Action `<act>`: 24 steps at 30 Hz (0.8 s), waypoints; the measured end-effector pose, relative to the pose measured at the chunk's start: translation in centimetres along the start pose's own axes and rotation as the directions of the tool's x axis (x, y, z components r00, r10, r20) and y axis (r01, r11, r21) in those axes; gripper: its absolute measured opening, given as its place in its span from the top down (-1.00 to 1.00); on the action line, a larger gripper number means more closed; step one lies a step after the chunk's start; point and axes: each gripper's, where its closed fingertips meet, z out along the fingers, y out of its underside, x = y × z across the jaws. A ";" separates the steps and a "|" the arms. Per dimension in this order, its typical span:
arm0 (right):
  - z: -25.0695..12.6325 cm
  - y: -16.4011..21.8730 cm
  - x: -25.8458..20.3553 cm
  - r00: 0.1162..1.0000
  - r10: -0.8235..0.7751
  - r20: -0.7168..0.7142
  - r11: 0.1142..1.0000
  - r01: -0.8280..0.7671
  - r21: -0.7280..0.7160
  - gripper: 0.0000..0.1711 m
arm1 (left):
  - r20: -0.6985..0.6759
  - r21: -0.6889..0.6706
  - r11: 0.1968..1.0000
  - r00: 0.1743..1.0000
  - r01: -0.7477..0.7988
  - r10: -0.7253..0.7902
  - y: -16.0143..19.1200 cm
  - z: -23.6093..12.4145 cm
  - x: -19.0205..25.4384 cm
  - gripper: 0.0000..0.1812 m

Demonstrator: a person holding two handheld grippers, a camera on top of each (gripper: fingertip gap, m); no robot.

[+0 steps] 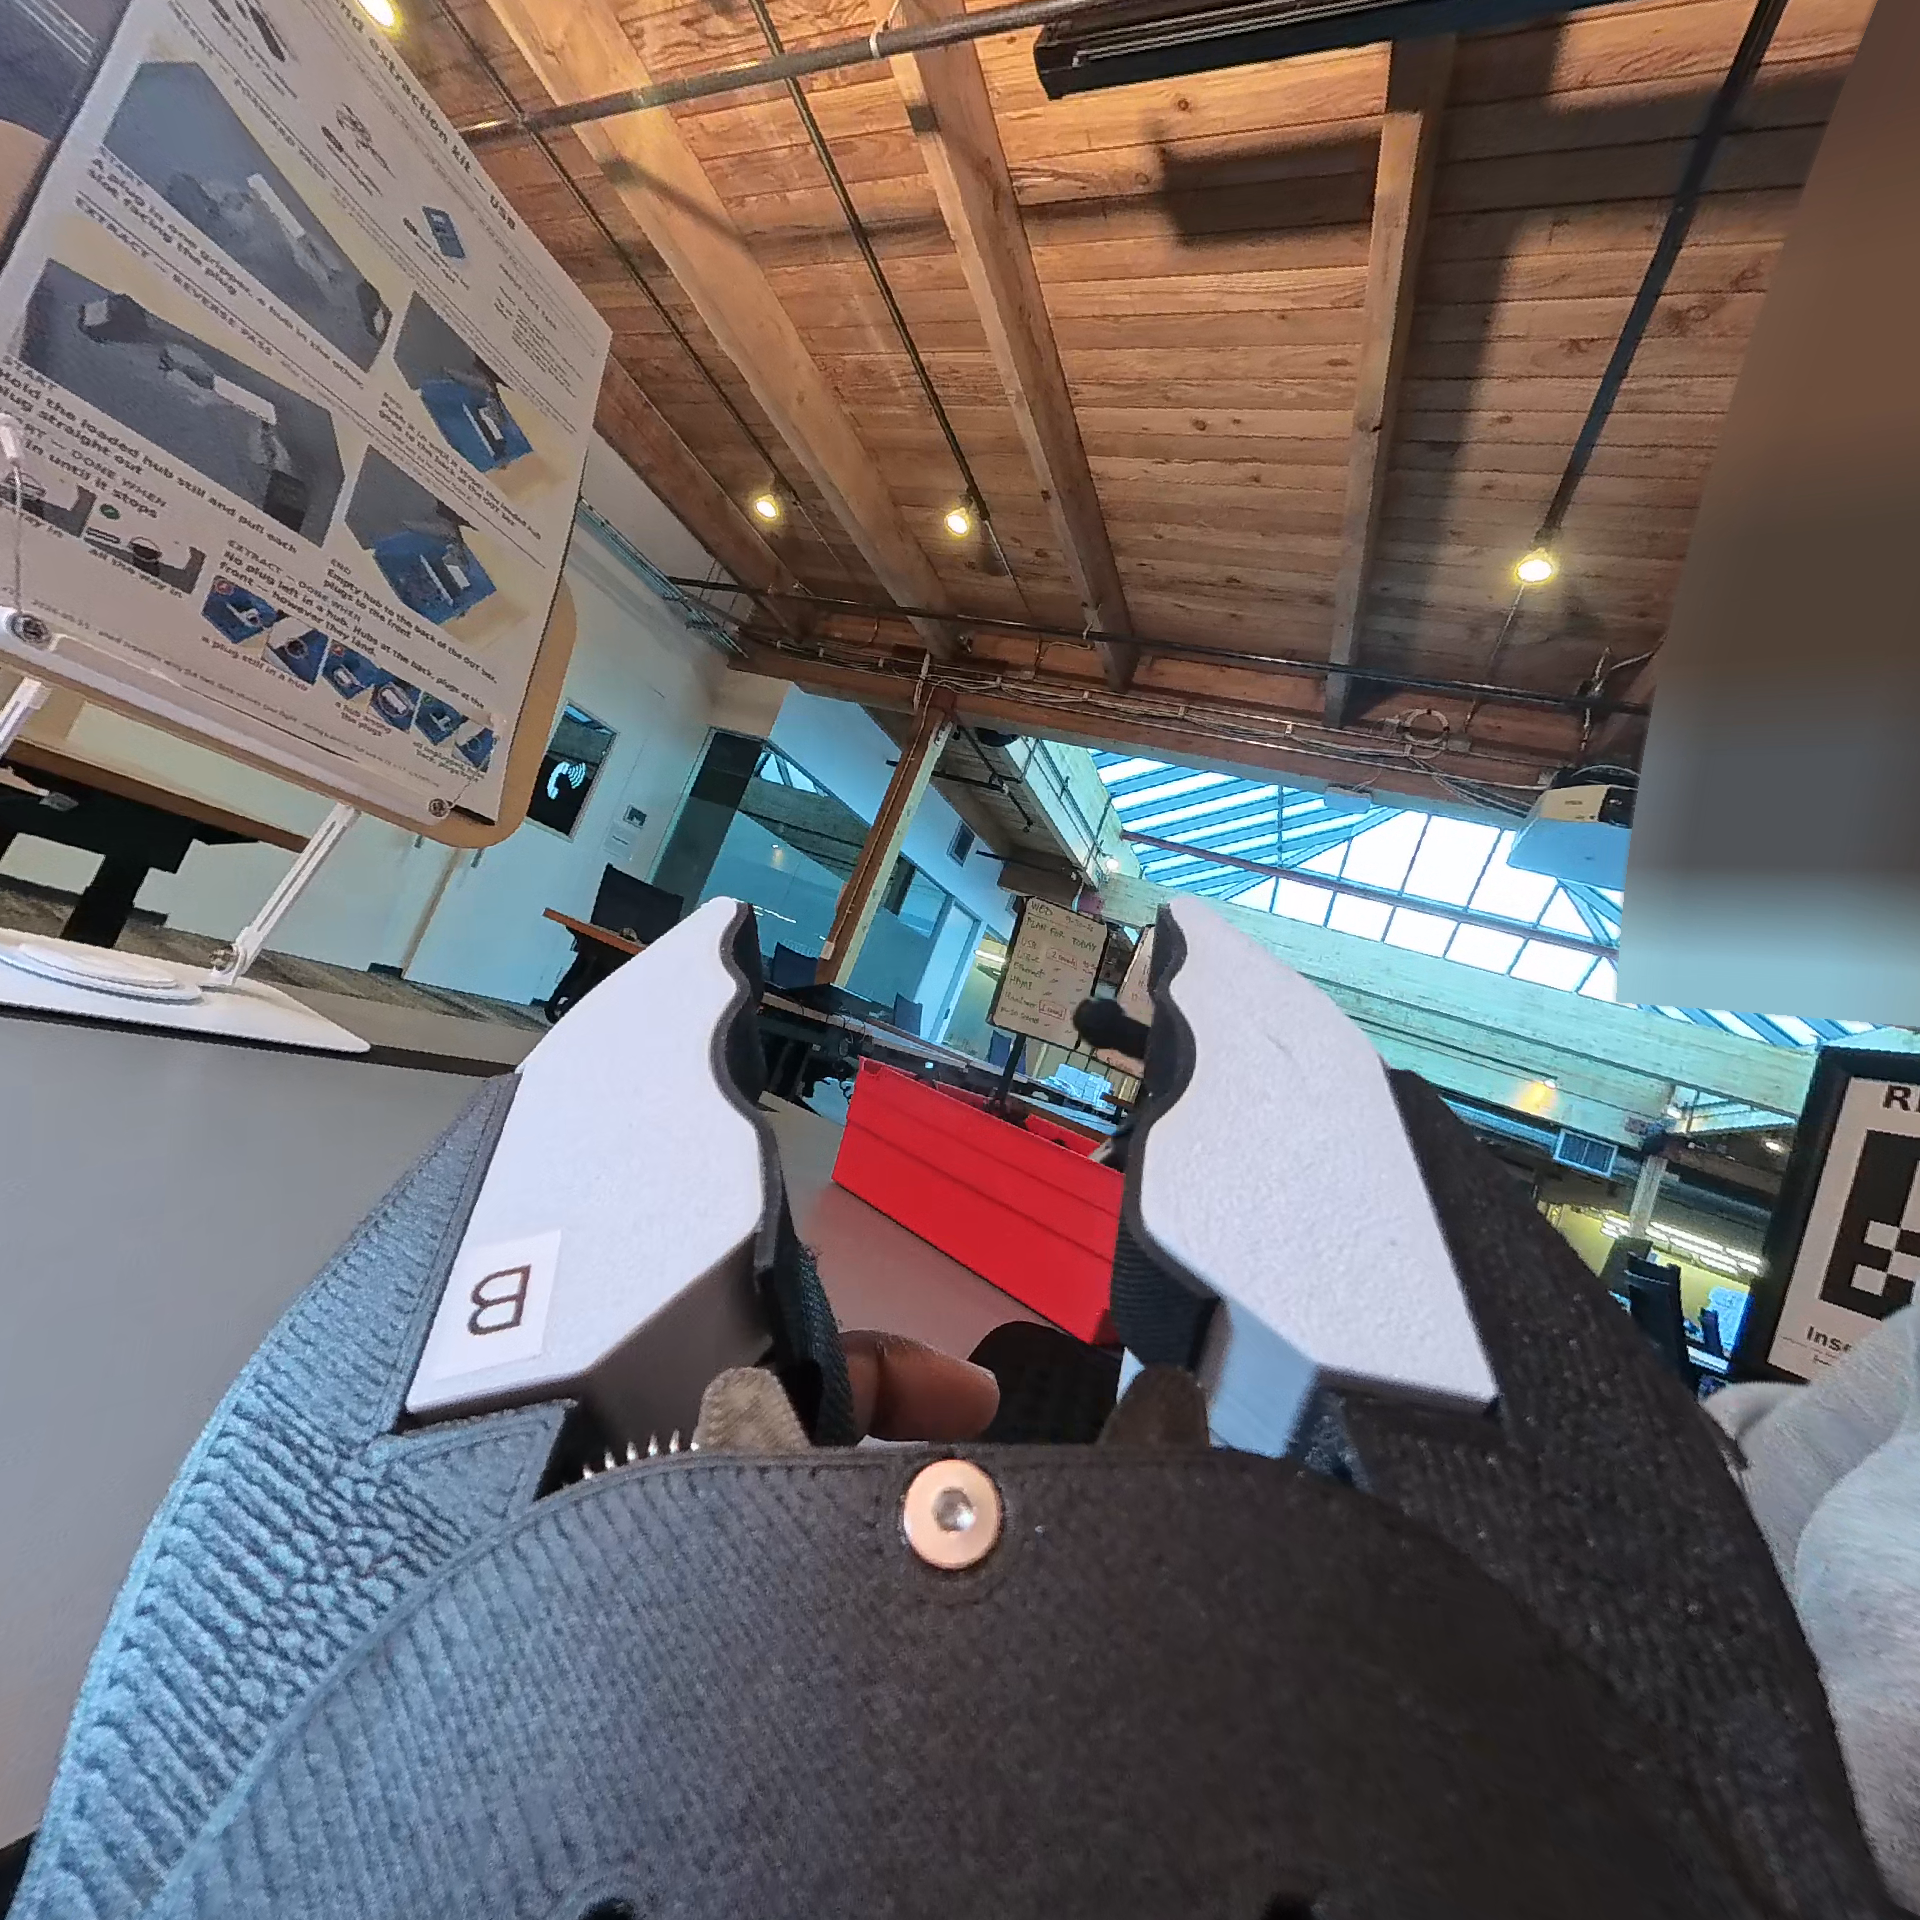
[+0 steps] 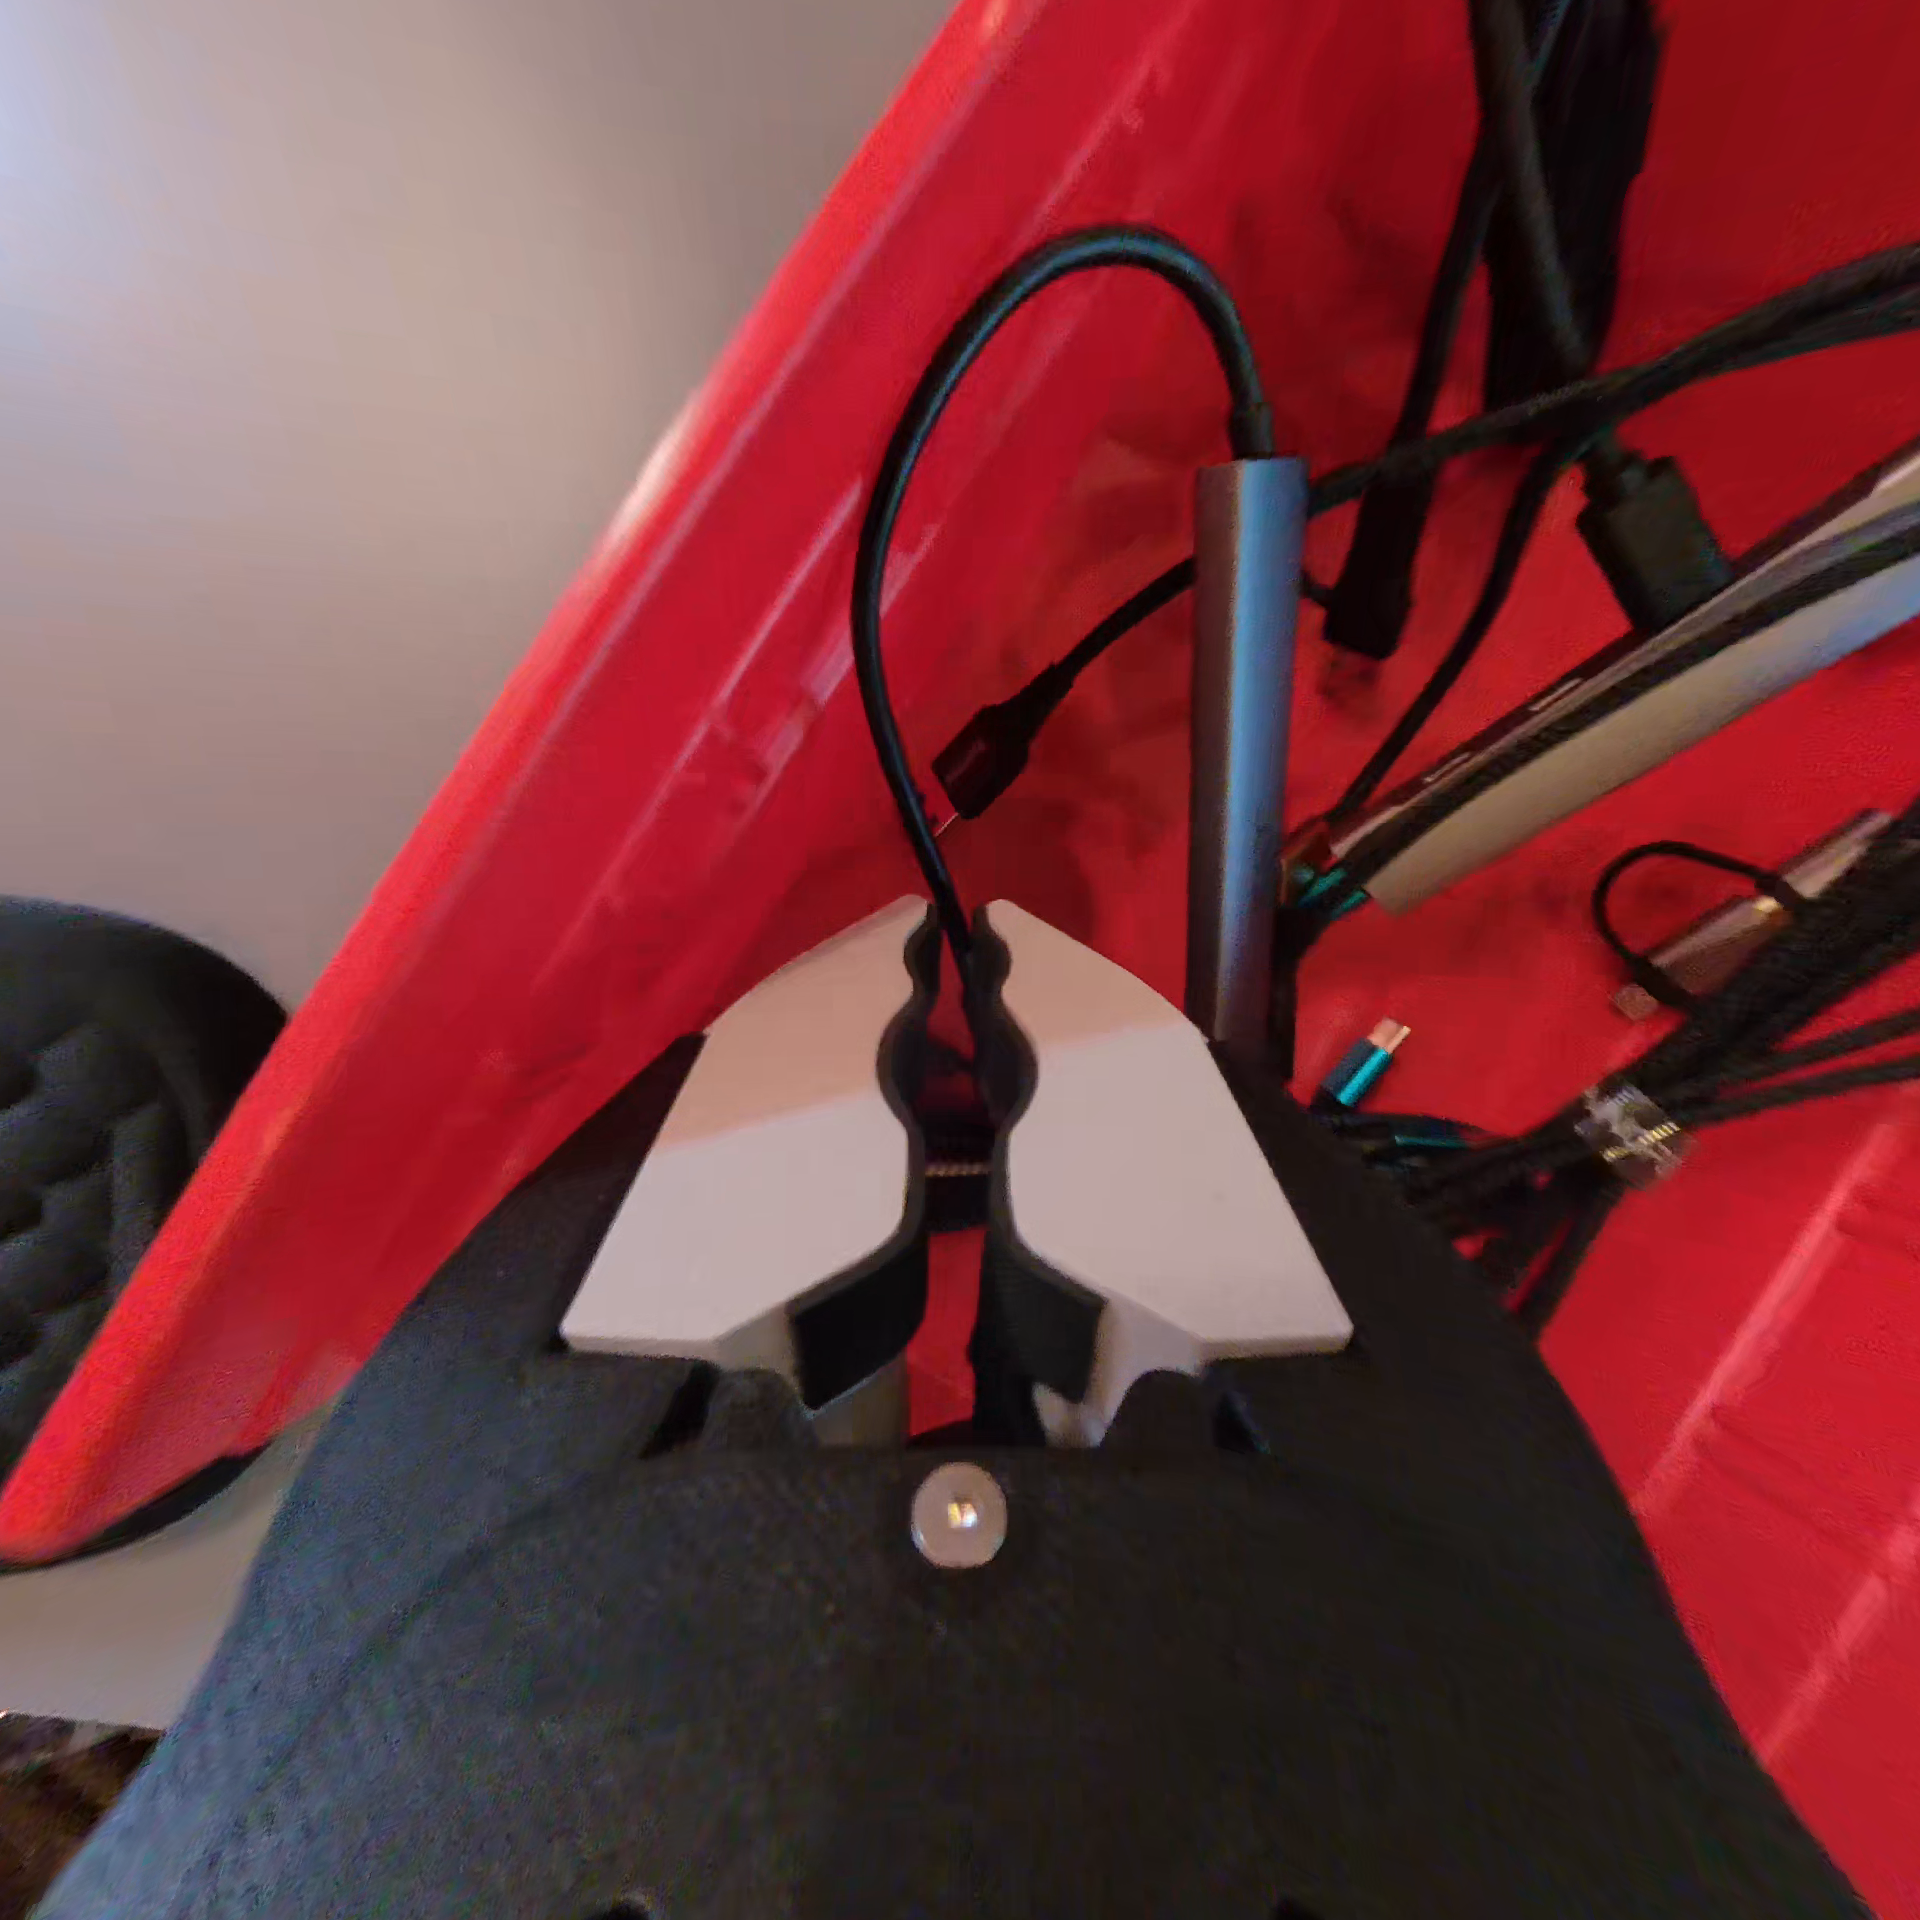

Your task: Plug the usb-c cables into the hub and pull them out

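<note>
My right claw (image 2: 958, 914) is clenched on a thin black cable (image 2: 883, 582), which loops up ahead of the tips into the end of a grey hub (image 2: 1242, 727) standing just right of them (inside the red bin (image 2: 644, 665)). My left claw (image 1: 951, 997) hangs released above the table (image 1: 208, 1164), the red bin beyond it.

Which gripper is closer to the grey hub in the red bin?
Right. The right gripper is inside the red bin, pinching the hub's black cable beside the grey hub. The left gripper is open, outside the bin.
</note>
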 end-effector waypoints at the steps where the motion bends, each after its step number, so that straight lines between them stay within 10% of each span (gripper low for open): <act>1: 0.6 0.0 0.1 1.000 0.017 0.016 1.000 -0.016 -0.023 0.93 | 0.000 0.000 1.000 1.000 -0.001 0.001 0.0 0.0 0.0 0.20; 8: 2.7 -0.1 1.3 0.994 0.096 0.056 0.993 -0.091 -0.075 0.87 | 0.000 0.001 1.000 1.000 0.003 -0.003 0.0 0.0 0.0 0.20; 18: -7.3 -1.4 0.8 0.963 0.261 0.072 0.840 -0.263 0.474 0.35 | 0.001 0.002 1.000 1.000 0.002 -0.002 0.0 0.0 0.0 0.20; 24: -9.6 0.2 -7.2 0.983 0.068 0.171 0.824 -0.152 0.546 0.08 | 0.002 0.001 1.000 1.000 -0.001 0.001 0.0 0.0 0.0 0.20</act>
